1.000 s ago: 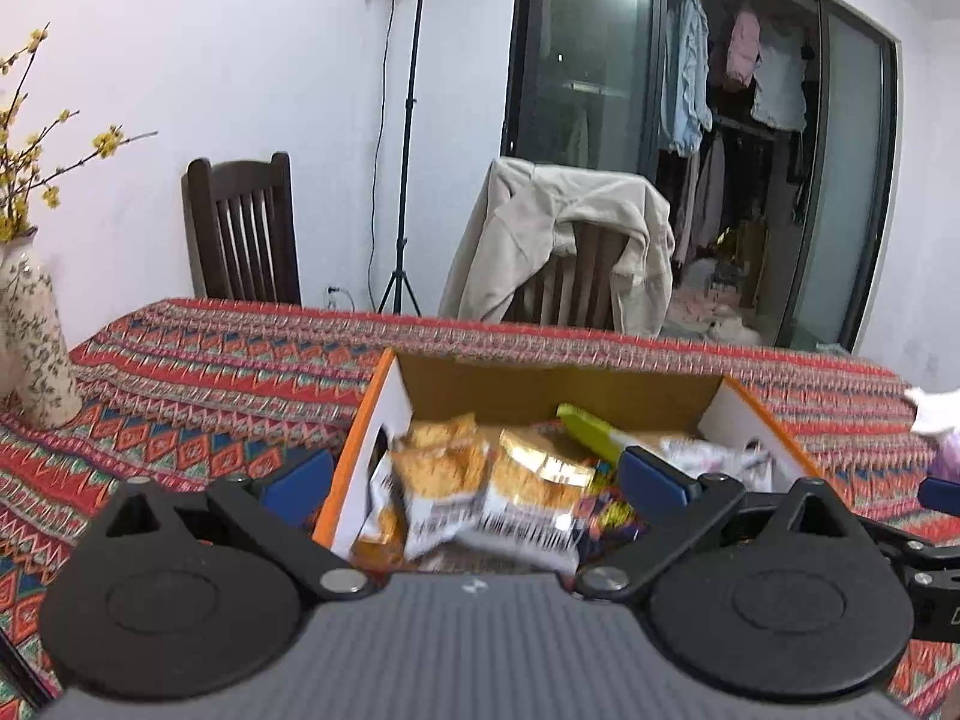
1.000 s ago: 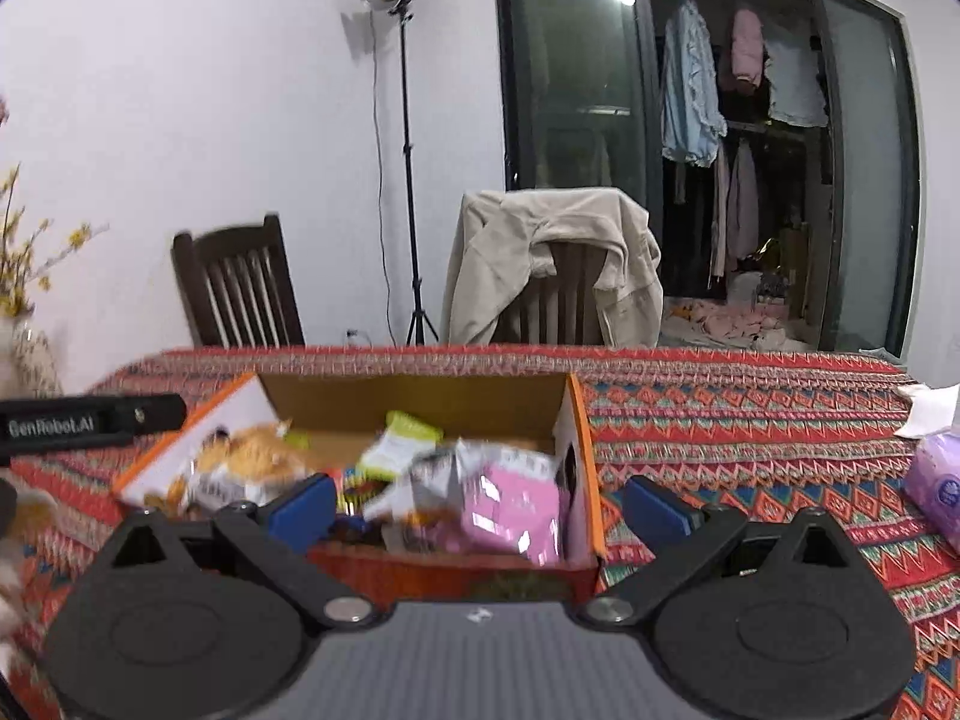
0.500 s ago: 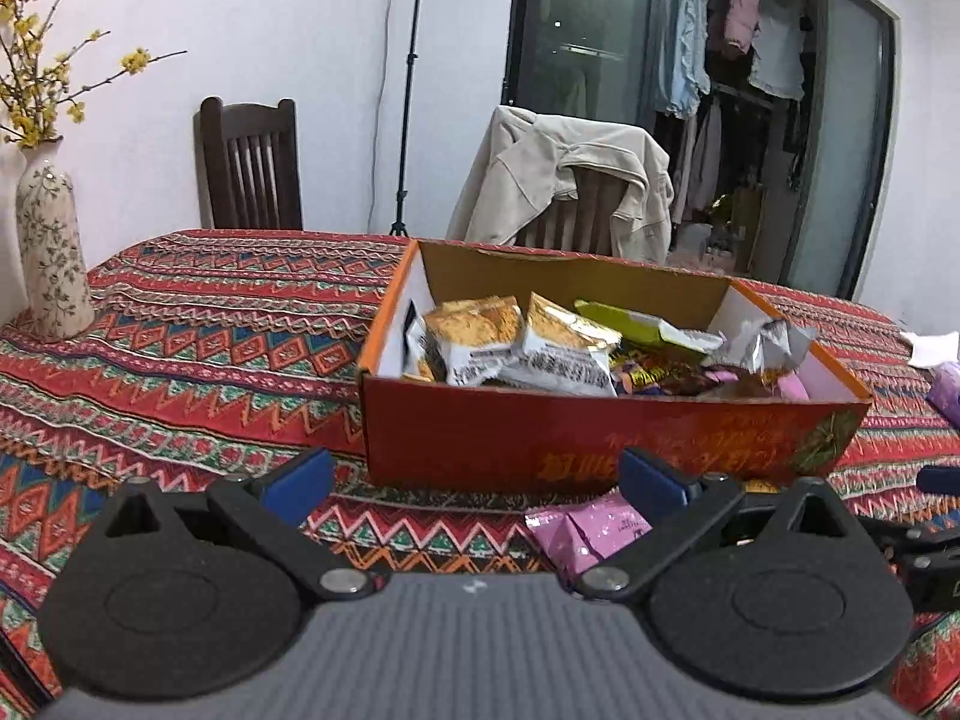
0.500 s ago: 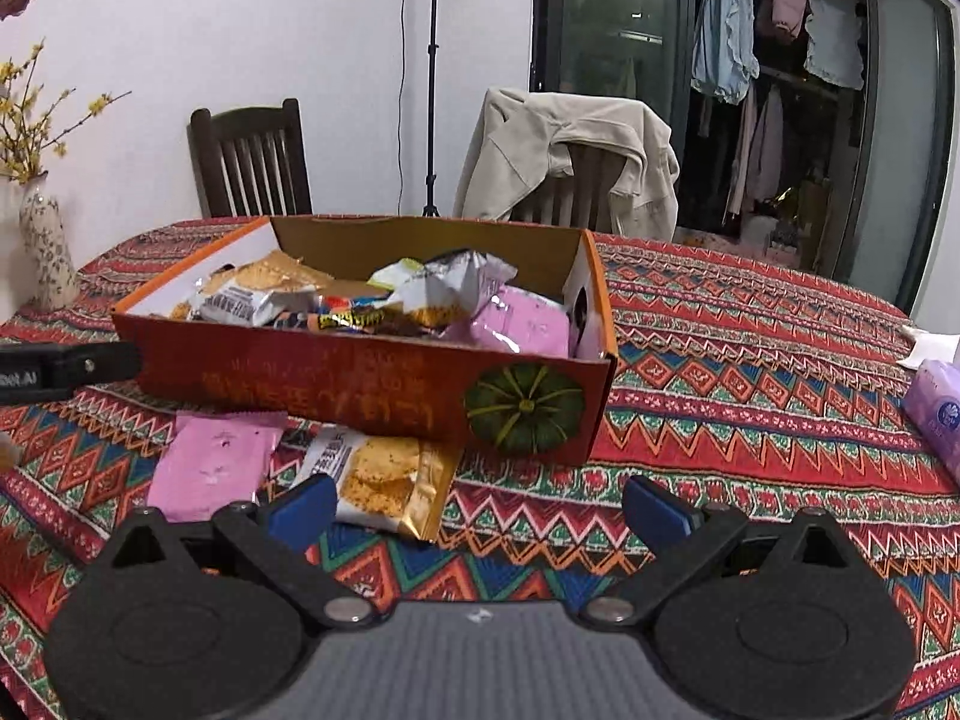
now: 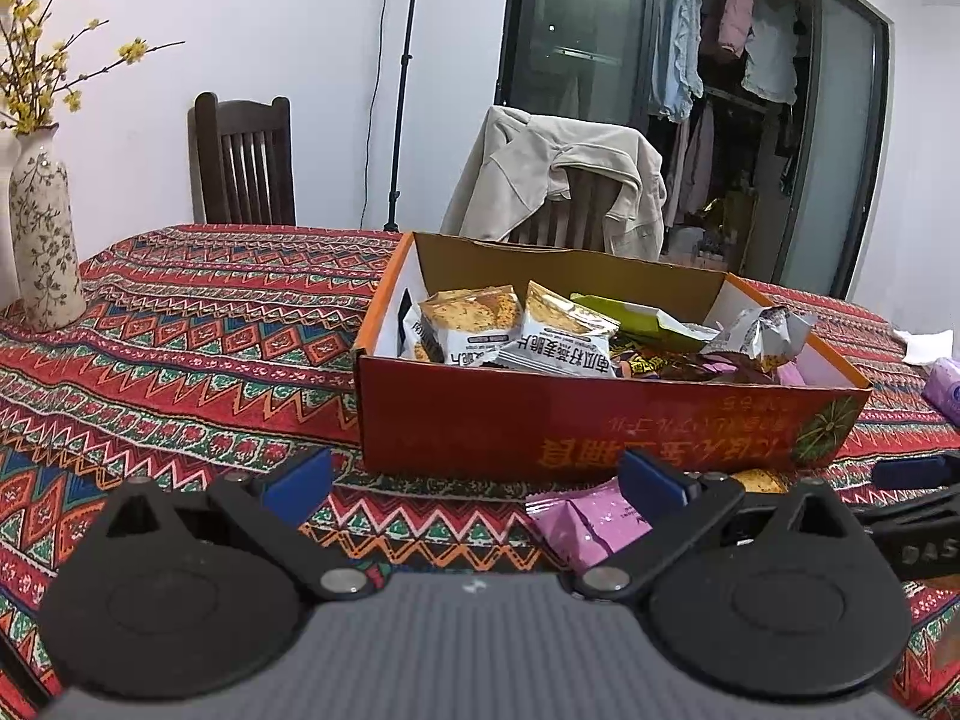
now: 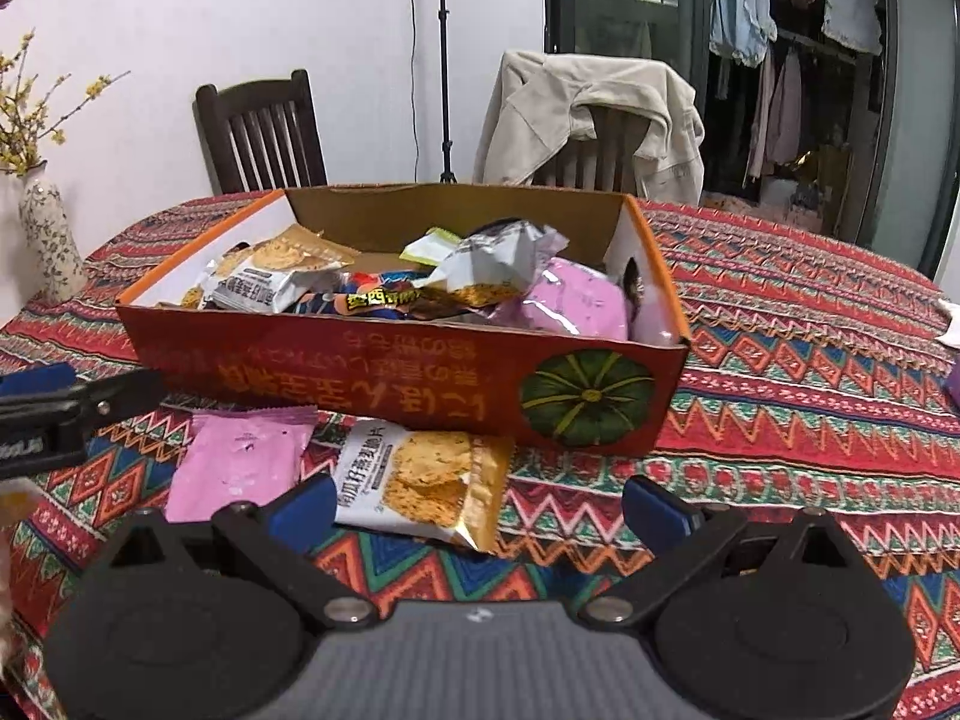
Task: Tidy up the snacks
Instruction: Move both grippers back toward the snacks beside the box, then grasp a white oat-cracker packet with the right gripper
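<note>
Two packets lie loose on the cloth, outside the box: a pink packet and a cracker packet, side by side, both just in front of the long red wall of the box. In the right wrist view the pink one is at about 9 o'clock from the cracker one, and the cracker one touches or slips under the box wall; I cannot tell which. The box itself is already filled with mixed snacks almost to its rim.

One second ago both cameras looked down into the box from close above it, and only its contents showed. Now both have pulled back and lower, so the front wall and the two loose packets are in view. I judge that the filling is nearly done and these two are what is left to collect.

The right gripper stands with its jaws wide apart and empty, the cracker packet lying between its blue fingers. The left gripper is also spread wide and holds nothing; the pink packet is near its 3 o'clock finger. A vase stands far off at 9 o'clock.
</note>
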